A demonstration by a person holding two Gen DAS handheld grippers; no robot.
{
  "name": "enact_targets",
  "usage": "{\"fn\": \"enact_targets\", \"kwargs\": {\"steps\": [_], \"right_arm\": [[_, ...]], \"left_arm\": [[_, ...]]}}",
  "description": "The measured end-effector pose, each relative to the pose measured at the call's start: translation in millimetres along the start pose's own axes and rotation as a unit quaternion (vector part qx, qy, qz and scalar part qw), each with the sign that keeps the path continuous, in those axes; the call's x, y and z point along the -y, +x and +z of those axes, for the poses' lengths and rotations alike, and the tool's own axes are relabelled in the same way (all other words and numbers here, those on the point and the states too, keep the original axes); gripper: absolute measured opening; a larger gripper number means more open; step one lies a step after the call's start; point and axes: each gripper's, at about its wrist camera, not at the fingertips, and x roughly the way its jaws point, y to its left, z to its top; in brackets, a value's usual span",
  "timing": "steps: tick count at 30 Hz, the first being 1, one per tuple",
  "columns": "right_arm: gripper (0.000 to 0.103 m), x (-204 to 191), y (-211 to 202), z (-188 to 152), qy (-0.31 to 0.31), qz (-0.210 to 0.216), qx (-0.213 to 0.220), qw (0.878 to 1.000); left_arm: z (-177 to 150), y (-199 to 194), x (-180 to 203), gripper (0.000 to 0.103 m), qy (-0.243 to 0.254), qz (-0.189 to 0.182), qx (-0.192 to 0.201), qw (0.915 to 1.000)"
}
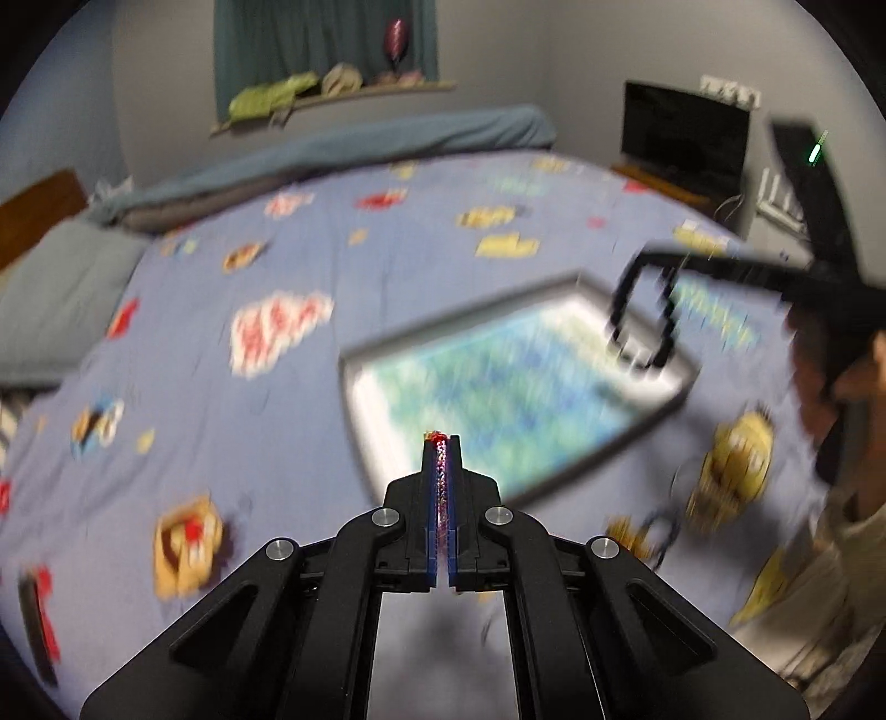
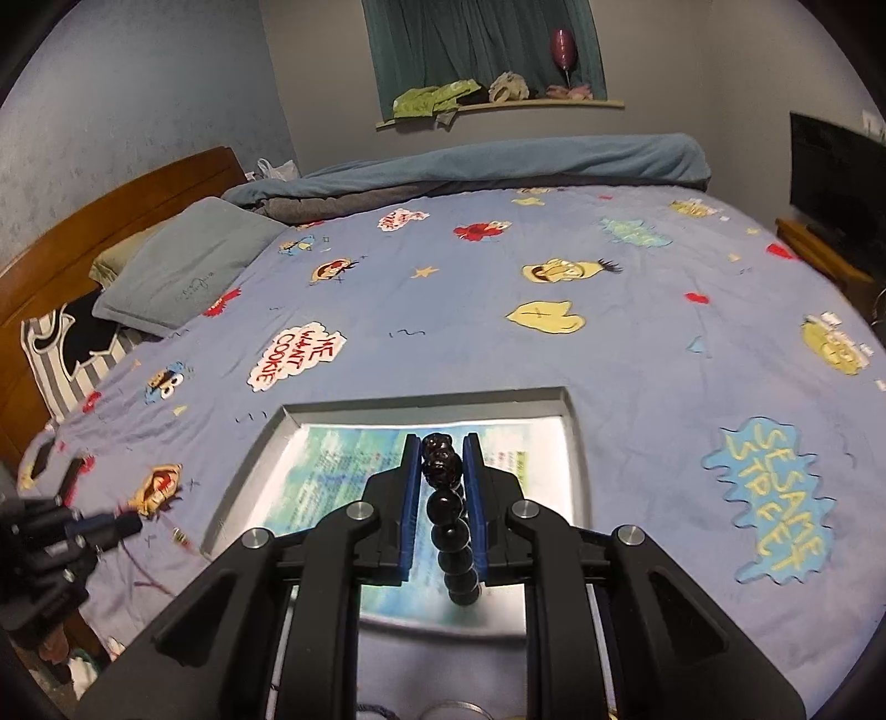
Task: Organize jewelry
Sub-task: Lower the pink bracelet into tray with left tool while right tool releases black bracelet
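**Two grippers, each pinching beaded jewelry above a tray on a bed**

A wide bed fills the scene, covered by a blue bedspread (image 2: 498,343) printed with cartoon characters and speech bubbles. On its near part lies a shallow grey tray (image 2: 573,437) lined with a blue-green printed sheet.

The right gripper (image 2: 442,443) hangs over the near part of the tray. Its blue-padded fingers (image 2: 411,493) are pressed against a dark bead bracelet (image 2: 446,498), a string of glossy round beads that runs back between them, with a carved bead at the tip.

The left gripper (image 1: 441,440) is to the left of the tray, in a blurred view. Its jaws are pressed almost together on a thin pink-and-purple beaded strand (image 1: 441,487), with a red bead showing at the fingertips.

At the far side sit a folded blue blanket (image 2: 498,158), a grey pillow (image 2: 183,266) against a wooden headboard (image 2: 111,194) on the left, and a teal curtain (image 2: 476,44). A dark screen (image 2: 836,177) stands on the right.
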Motion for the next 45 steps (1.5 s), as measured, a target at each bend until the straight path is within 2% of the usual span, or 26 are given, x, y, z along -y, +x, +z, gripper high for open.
{"fn": "enact_targets", "kwargs": {"steps": [3,7,9,14,18,20,24,26,27,28,29,30,32,35,37,38,40,42,45], "right_arm": [[0.015,-1.4,16.0,8.7,-0.007,-0.003,0.001,1.000],[0.015,-1.5,38.8,16.4,-0.013,-0.005,0.000,1.000],[0.015,3.9,52.3,17.2,-0.007,-0.005,-0.002,1.000],[0.015,27.2,82.0,10.1,0.029,-0.020,-0.027,0.999],[0.015,39.5,93.5,2.7,0.025,-0.056,-0.044,0.997],[0.015,44.5,101.1,-0.9,0.026,-0.072,-0.057,0.995],[0.015,49.3,113.6,-6.7,0.026,-0.075,-0.081,0.994],[0.015,50.2,115.7,-8.2,0.027,-0.076,-0.084,0.993],[0.017,50.1,116.0,-8.4,0.027,-0.076,-0.086,0.993],[0.017,50.4,115.8,-8.6,0.027,-0.077,-0.086,0.993],[0.020,50.7,114.9,-8.7,0.028,-0.078,-0.086,0.993],[0.031,51.4,112.7,-8.6,0.031,-0.077,-0.084,0.993],[0.044,52.0,103.3,-7.4,0.036,-0.070,-0.075,0.994],[0.048,48.8,80.9,-4.2,0.035,-0.069,-0.058,0.995],[0.061,47.7,63.1,-2.8,0.035,-0.072,-0.047,0.996],[0.068,46.0,51.2,-2.8,0.032,-0.075,-0.036,0.996],[0.074,41.1,31.0,-4.2,0.020,-0.081,-0.020,0.996],[0.086,37.7,13.5,-6.5,0.012,-0.084,-0.009,0.996],[0.098,31.8,-12.9,-13.9,-0.002,-0.082,0.011,0.997]], "left_arm": [[31.8,24.8,1.0,0.003,-0.011,-0.031,0.002,0.9994],[54.1,68.3,-0.1,0.003,-0.023,-0.030,0.003,0.9993],[60.0,97.5,-5.4,0.003,-0.037,-0.032,-0.011,0.9988],[55.9,157.8,-25.1,0.003,-0.066,0.001,-0.064,0.9958],[44.8,175.3,-42.8,0.003,-0.081,0.028,-0.088,0.9924],[41.1,178.7,-46.9,0.003,-0.085,0.026,-0.092,0.9918],[34.9,187.5,-44.7,0.004,-0.070,0.034,-0.108,0.9911],[32.4,189.1,-43.1,0.014,-0.066,0.035,-0.113,0.9908],[31.9,189.0,-42.4,0.029,-0.065,0.036,-0.113,0.9909],[32.0,185.8,-41.3,0.041,-0.062,0.042,-0.105,0.9916],[32.6,181.9,-40.7,0.041,-0.060,0.045,-0.098,0.9924],[32.9,178.7,-40.3,0.041,-0.059,0.045,-0.095,0.9927],[35.4,167.9,-40.4,0.041,-0.063,0.039,-0.088,0.9934],[38.2,145.5,-38.9,0.044,-0.061,0.043,-0.071,0.9947],[38.9,128.3,-38.3,0.069,-0.064,0.046,-0.058,0.9952],[38.1,119.2,-37.4,0.071,-0.064,0.047,-0.049,0.9956],[35.2,99.4,-35.2,0.073,-0.066,0.046,-0.037,0.9961],[29.3,79.7,-33.3,0.081,-0.073,0.046,-0.025,0.9959],[21.2,59.8,-27.9,0.084,-0.067,0.049,-0.014,0.9965]]}}
